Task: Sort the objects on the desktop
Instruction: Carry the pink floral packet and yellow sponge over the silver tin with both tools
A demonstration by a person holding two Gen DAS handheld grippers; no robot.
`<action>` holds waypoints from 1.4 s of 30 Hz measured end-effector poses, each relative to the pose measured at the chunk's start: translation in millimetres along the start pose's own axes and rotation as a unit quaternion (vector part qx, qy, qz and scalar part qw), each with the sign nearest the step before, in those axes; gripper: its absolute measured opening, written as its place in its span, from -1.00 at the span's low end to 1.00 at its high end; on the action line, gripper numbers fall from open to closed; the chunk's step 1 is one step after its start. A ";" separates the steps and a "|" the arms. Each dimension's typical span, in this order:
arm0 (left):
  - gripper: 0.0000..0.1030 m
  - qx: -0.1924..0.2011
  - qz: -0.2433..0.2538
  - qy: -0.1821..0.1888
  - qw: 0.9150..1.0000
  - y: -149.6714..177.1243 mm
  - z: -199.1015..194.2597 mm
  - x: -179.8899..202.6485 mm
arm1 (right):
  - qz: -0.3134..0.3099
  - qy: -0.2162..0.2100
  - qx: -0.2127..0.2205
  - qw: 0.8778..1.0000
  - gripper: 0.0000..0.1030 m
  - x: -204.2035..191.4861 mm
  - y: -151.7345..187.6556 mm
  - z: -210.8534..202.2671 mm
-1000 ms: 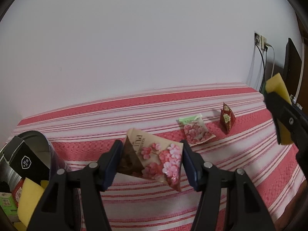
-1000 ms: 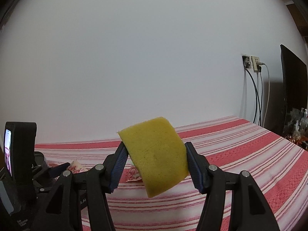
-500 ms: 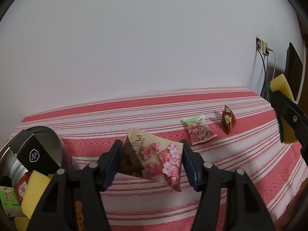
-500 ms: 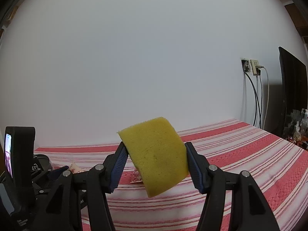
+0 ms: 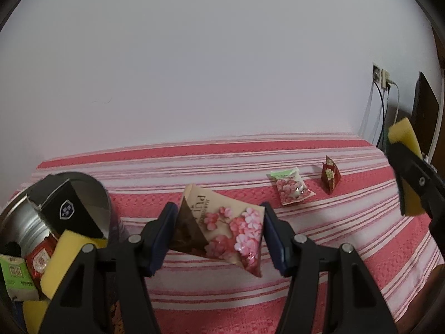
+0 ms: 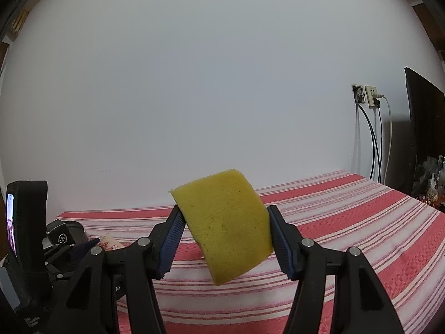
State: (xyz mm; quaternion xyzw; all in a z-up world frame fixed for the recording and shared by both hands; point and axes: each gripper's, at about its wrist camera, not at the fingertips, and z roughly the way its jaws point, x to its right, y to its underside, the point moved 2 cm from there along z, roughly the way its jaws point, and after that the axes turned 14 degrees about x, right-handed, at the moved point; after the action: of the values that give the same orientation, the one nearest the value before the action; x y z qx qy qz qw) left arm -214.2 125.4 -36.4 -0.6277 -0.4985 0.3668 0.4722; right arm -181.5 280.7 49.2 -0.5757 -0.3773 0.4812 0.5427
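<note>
My left gripper (image 5: 219, 231) is shut on a beige snack packet with pink flowers (image 5: 222, 233) and holds it above the red striped tablecloth (image 5: 194, 292). My right gripper (image 6: 225, 239) is shut on a yellow sponge (image 6: 225, 222), held in the air; it also shows at the right edge of the left wrist view (image 5: 406, 167). A round metal tin (image 5: 91, 194) at the lower left holds a black box (image 5: 66, 211), yellow sponges (image 5: 59, 261) and small packets. A green-topped pink packet (image 5: 292, 189) and a dark red pyramid packet (image 5: 330, 174) lie on the cloth.
A white wall rises behind the table. A wall socket with cables (image 6: 367, 100) and a dark monitor (image 6: 425, 139) stand at the far right. The left gripper's body with its small screen (image 6: 25, 222) shows at the left of the right wrist view.
The left gripper has shifted left toward the tin with the flowered packet; more of the tin's inside shows. The right gripper holds the sponge a little higher.
</note>
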 end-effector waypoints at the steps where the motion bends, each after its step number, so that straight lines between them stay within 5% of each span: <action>1: 0.17 -0.001 -0.008 -0.001 1.000 0.5 -1.2 -3.5 | 0.001 0.001 -0.001 1.000 0.20 -1.4 0.4 -1.2; 23: 0.17 0.022 -0.048 -0.061 0.997 0.2 -72.7 -74.6 | 0.053 -0.074 -0.028 0.995 0.20 -56.8 13.1 -12.4; 42: 0.17 0.018 -0.112 -0.180 0.977 6.2 -96.8 -177.2 | 0.019 -0.230 -0.035 0.972 0.21 -191.8 -16.5 12.4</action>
State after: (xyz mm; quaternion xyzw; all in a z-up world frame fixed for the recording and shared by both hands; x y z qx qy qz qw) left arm -163.9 -69.2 -16.5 -0.4829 -0.6361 0.4274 0.4238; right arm -240.4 102.5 93.8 -0.4754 -0.4975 0.5975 0.4118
